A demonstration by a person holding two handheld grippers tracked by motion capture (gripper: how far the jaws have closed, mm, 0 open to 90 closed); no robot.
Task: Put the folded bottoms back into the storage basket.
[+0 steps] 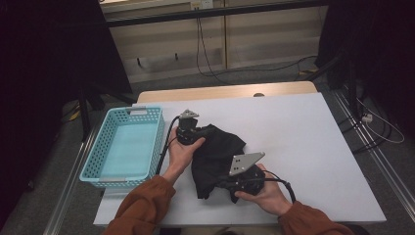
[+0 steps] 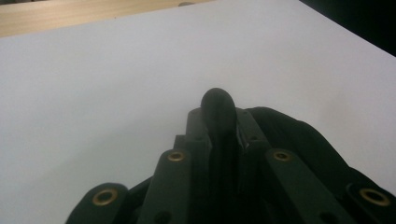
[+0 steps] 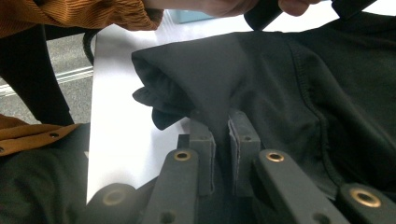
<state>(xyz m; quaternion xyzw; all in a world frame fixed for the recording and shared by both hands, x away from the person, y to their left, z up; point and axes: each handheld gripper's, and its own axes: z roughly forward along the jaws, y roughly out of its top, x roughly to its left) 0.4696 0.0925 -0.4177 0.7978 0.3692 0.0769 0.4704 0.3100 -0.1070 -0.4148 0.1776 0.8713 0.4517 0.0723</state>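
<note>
High view: over a white table [image 1: 303, 132], the left gripper [image 1: 192, 133] and right gripper [image 1: 234, 182] each grip a black garment [image 1: 218, 147] beside a turquoise basket [image 1: 128, 147]. Left gripper view: jaws pinched tight on a fold of the cloth [image 2: 218, 105]. Right gripper view: jaws clamped on a raised peak of fabric [image 3: 219, 88], with an orange sleeve [image 3: 79, 14] beyond.

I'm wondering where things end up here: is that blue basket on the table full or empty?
Empty. The high view looks straight into the blue basket and shows its bare floor; the black garment is outside it, on the table.
</note>
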